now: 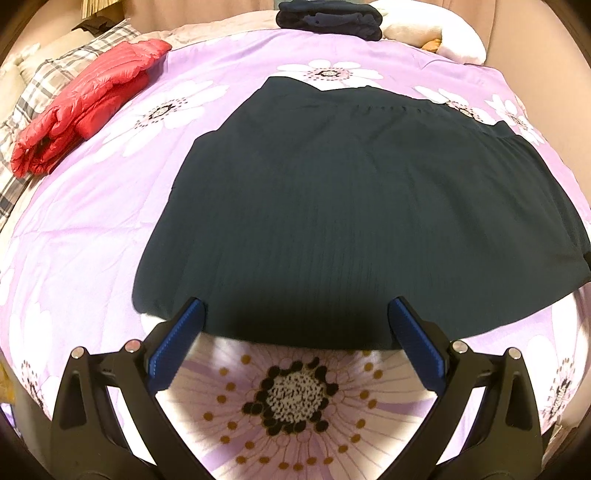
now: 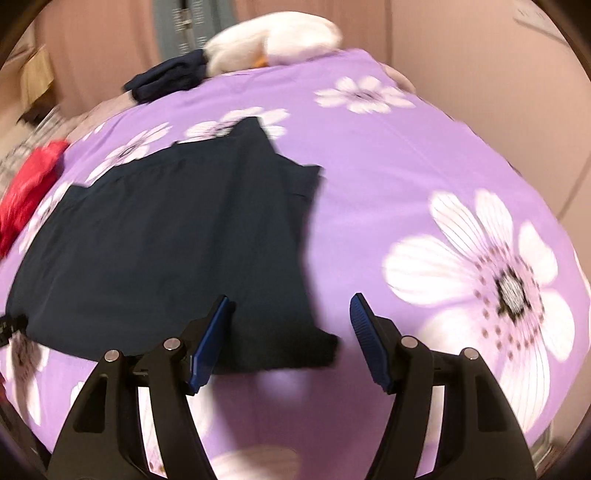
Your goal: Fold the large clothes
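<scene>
Dark green pleated garment (image 1: 354, 206) flat on the purple floral bedspread (image 1: 92, 229), both grippers empty.

Left gripper (image 1: 295, 314) hovers spread over the near hem; right gripper (image 2: 290, 312), also spread, frames the near right corner. Best to pinch both hem corners evenly, then lift together.

- I am working in a bedroom at home: a bed fills both views, under a purple quilt (image 1: 92, 206) printed with big white flowers.
- A plaid pillow (image 1: 55, 77) lies at the bed's far left edge.
- A folded red puffer jacket (image 1: 85, 107) and a stack of dark folded clothes (image 1: 328, 18) rest on the bed.
- A white plush toy (image 2: 273, 37) sits at the far edge.
- Plain pinkish walls (image 2: 480, 74) close in around the bed.
</scene>
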Demonstrator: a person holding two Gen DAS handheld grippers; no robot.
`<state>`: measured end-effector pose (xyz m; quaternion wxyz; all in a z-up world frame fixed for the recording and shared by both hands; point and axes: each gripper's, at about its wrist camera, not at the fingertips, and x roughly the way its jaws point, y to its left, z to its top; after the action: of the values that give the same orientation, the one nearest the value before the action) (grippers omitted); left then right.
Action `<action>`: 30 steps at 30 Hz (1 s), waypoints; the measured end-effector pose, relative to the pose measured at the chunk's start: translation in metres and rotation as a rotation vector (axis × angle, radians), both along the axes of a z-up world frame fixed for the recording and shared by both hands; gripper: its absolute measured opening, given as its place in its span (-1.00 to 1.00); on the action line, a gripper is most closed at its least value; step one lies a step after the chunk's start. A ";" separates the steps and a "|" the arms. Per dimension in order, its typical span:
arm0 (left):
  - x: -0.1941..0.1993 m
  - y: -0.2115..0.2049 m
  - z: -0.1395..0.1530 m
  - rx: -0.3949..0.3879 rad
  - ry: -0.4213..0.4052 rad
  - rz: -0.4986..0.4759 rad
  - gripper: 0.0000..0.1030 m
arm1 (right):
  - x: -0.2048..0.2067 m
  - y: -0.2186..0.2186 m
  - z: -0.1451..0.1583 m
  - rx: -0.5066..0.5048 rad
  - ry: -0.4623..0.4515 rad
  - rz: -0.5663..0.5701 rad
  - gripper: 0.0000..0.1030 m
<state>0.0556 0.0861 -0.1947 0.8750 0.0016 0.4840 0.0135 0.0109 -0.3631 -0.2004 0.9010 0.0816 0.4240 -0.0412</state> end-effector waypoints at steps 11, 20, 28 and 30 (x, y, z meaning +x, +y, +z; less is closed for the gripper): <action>-0.033 -0.018 0.116 -0.032 -0.082 0.009 0.96 | -0.024 0.065 0.102 0.012 -0.031 0.162 0.97; -0.066 -0.048 0.216 -0.065 -0.169 -0.020 0.96 | -0.054 0.131 0.193 0.001 -0.100 0.253 0.97; -0.083 -0.068 0.223 0.007 -0.178 0.000 0.96 | -0.067 0.145 0.192 0.015 -0.062 0.244 0.97; -0.081 -0.071 0.215 0.015 -0.152 0.005 0.96 | -0.068 0.149 0.183 0.008 -0.038 0.240 0.97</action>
<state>-0.0252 0.0150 0.0201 0.9091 0.0057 0.4161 0.0193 -0.0570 -0.2145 -0.0177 0.9069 0.0345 0.4139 0.0704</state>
